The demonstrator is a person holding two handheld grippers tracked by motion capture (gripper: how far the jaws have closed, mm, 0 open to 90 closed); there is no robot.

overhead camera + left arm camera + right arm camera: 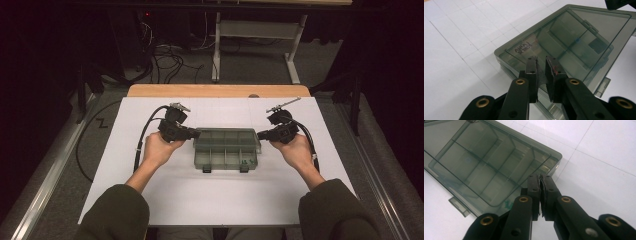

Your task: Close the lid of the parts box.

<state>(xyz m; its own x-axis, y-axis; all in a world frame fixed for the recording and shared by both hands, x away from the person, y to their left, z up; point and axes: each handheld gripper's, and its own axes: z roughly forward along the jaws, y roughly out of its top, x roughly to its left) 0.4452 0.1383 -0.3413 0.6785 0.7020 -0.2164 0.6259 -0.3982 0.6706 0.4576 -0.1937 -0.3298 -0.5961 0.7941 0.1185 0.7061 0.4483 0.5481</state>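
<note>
1. High view: the box (226, 148) lies mid-surface, lid closed, between the left claw (194, 133) and the right claw (262, 134). It looks light, rigid, slick.
2. Left gripper view: the left claw (544, 65), nearly closed, holds nothing at the box (571, 47) edge; contact unclear.
3. Right gripper view: the right claw (540, 180) is closed, empty. The box (486, 162) contents are indistinct; grasp at its short ends.

This looks like a lab or recording room set up for test work, dim apart from the lit work surface. A white gridded board (220, 195) covers a wooden table (217, 90) at the centre. At twelve o'clock a tangle of cables (167, 57) lies on grey carpet (250, 65) beside the white metal legs of another desk (260, 35). Dark equipment stands at eleven o'clock, with a small red light. A metal rail (47, 185) runs along the floor at eight o'clock.
</note>
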